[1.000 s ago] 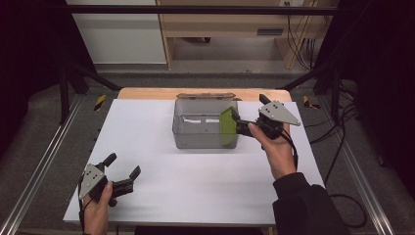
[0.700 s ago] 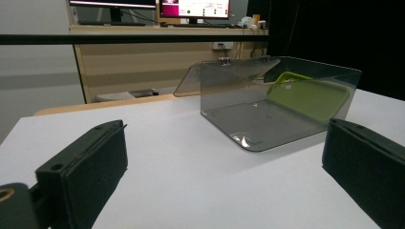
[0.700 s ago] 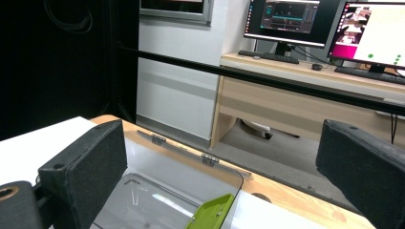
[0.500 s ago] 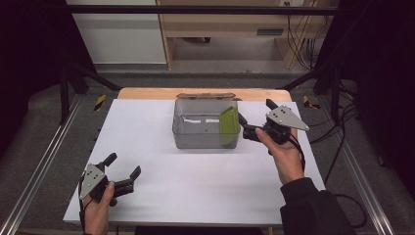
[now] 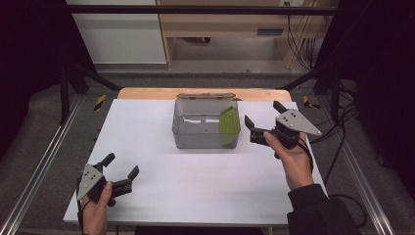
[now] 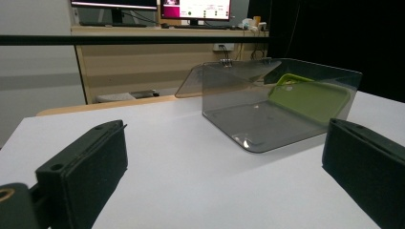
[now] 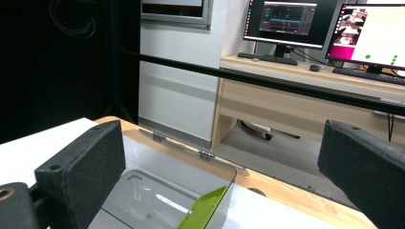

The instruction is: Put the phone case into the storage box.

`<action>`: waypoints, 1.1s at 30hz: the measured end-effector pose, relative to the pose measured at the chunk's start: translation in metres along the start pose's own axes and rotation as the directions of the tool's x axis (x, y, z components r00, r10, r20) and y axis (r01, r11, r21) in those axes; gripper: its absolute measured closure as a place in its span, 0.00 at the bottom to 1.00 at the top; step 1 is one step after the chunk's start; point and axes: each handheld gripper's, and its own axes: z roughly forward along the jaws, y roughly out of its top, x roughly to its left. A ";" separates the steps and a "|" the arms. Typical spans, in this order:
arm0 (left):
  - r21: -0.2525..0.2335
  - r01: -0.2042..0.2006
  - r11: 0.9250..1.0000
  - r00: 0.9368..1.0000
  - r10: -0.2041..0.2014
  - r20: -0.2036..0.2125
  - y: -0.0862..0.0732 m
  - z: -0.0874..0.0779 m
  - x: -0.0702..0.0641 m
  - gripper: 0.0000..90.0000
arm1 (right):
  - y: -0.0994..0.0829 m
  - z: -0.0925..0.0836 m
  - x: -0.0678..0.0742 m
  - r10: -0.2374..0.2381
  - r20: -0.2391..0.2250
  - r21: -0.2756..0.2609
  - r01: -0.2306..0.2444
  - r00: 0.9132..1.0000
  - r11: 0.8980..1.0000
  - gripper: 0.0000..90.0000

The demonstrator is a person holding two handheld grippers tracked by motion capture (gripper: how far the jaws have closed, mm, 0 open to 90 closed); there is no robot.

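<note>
A clear grey plastic box [image 5: 205, 128] stands at the middle back of the white table [image 5: 195, 196], its hinged lid [image 5: 205, 96] folded open behind it. A flat green piece [image 5: 227, 125] leans on edge against the box's right inner wall. My right gripper [image 5: 263, 113] hovers open just right of the box, holding nothing; in the right gripper view the box [image 7: 162, 186] and green piece [image 7: 203, 210] sit below the wide-apart jaws. My left gripper [image 5: 121, 165] rests open near the table's front left, pointing at the box [image 6: 277, 109] and green piece [image 6: 310, 98].
A wooden strip [image 5: 147, 93] runs along the table's far edge. Metal frame rails [image 5: 44, 161] flank both sides, and cables [image 5: 337, 142] trail at the right. A desk with monitors [image 7: 282, 21] stands beyond the table.
My right gripper has drawn back to the right, away from the box's right wall, while the green piece stays leaning inside. The left gripper has not moved.
</note>
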 end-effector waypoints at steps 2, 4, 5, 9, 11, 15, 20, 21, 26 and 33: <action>0.000 -0.001 1.000 1.000 0.001 0.000 0.000 0.000 0.000 0.02 | 0.001 -0.004 -0.002 0.001 -0.003 -0.002 -0.001 1.000 1.000 0.02; 0.002 -0.003 1.000 1.000 0.003 0.000 0.000 -0.001 0.000 0.02 | 0.003 -0.007 -0.003 0.003 -0.006 -0.008 -0.003 1.000 1.000 0.02; 0.003 -0.003 1.000 1.000 0.003 0.000 0.000 -0.001 0.000 0.02 | 0.003 -0.008 -0.004 0.005 -0.009 -0.010 -0.006 1.000 1.000 0.02; 0.004 -0.004 1.000 1.000 0.004 -0.001 0.001 -0.003 0.000 0.02 | 0.004 -0.013 -0.007 0.013 -0.009 -0.010 -0.013 1.000 1.000 0.02; 0.003 -0.002 1.000 1.000 0.002 0.001 0.001 -0.003 0.000 0.02 | 0.004 -0.015 -0.009 0.013 -0.006 -0.012 -0.013 1.000 1.000 0.02; 0.002 0.002 1.000 1.000 -0.002 0.004 0.001 -0.003 0.000 0.02 | 0.005 -0.020 -0.012 0.021 -0.005 -0.024 -0.021 1.000 0.999 0.02; 0.011 -0.001 1.000 1.000 0.001 0.011 0.001 -0.004 -0.001 0.02 | 0.006 -0.026 -0.015 0.023 -0.011 -0.027 -0.023 1.000 0.999 0.02; 0.016 -0.001 1.000 1.000 0.000 0.014 0.001 -0.005 -0.002 0.02 | 0.007 -0.028 -0.016 0.024 -0.012 -0.030 -0.025 1.000 0.999 0.02; 0.023 0.008 1.000 1.000 -0.008 0.014 0.001 -0.006 -0.004 0.02 | 0.008 -0.035 -0.018 0.022 -0.018 -0.039 -0.023 1.000 0.999 0.02; 0.010 0.011 1.000 1.000 -0.011 0.010 0.004 -0.010 -0.007 0.02 | 0.007 -0.043 -0.022 0.012 -0.013 -0.037 -0.012 1.000 0.999 0.02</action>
